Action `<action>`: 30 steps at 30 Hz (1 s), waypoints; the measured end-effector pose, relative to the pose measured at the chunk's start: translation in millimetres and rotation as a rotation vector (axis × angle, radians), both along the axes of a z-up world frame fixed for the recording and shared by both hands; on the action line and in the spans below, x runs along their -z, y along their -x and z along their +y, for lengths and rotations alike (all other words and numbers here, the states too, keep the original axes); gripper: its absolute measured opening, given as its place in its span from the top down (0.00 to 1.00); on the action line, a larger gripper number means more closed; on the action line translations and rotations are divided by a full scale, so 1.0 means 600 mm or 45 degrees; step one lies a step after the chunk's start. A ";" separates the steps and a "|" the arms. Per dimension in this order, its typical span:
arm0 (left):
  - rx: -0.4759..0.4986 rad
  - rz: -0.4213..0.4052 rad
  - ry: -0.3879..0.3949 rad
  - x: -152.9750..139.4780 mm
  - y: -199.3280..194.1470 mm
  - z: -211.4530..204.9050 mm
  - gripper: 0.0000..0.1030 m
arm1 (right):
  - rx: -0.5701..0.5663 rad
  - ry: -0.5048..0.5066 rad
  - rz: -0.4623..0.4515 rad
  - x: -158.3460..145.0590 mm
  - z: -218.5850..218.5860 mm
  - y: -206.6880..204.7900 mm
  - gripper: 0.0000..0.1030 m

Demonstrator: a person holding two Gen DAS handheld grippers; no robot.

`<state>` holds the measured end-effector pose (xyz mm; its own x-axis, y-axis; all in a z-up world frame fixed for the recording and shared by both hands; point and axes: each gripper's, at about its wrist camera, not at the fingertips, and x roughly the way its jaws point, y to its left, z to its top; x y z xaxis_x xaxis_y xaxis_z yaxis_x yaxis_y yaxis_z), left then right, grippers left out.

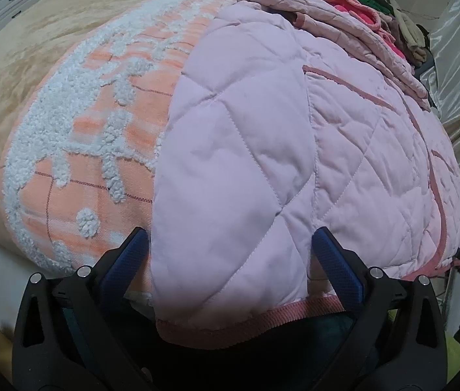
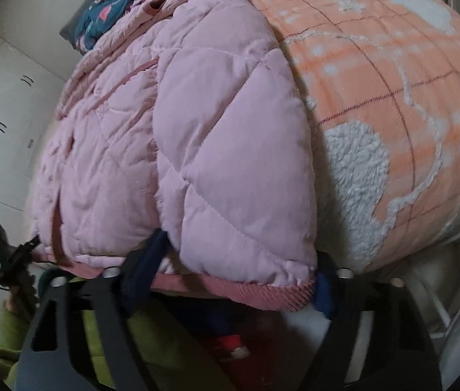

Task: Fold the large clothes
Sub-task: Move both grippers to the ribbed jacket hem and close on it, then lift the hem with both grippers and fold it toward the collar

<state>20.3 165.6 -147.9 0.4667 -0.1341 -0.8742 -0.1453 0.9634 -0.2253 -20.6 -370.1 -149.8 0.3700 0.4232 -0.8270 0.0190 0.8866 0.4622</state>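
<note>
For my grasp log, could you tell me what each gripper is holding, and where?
Nothing held: the left gripper and right gripper are open astride the pink quilted jacket's ribbed hem.

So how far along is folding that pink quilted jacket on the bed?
Early to midway, I'd judge. Done: the pink quilted jacket lies spread on the orange blanket, a quilted panel folded over its front. In hand: the left gripper and right gripper sit open, straddling the ribbed hem. Left: closing on the hem and folding the jacket smaller.
</note>
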 end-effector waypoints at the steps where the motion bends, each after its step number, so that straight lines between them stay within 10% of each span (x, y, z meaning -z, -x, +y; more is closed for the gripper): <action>1: -0.003 0.001 0.005 0.001 0.000 0.001 0.08 | -0.021 0.009 -0.024 -0.010 0.003 0.004 0.49; 4: -0.005 0.003 0.005 0.001 0.002 0.001 0.08 | -0.089 0.016 -0.114 -0.046 0.013 0.013 0.81; 14: -0.007 0.009 0.038 -0.009 0.001 0.002 0.09 | -0.160 0.002 -0.377 -0.166 0.049 -0.019 0.86; 30: 0.074 -0.082 0.037 -0.071 0.012 -0.024 0.87 | -0.149 0.062 -0.451 -0.204 0.065 -0.050 0.86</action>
<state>12.8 151.4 -105.4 0.5124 -0.1878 -0.8379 -0.0733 0.9627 -0.2606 9.6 -331.0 -27.1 0.5884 0.4427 -0.6766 -0.2370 0.8945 0.3792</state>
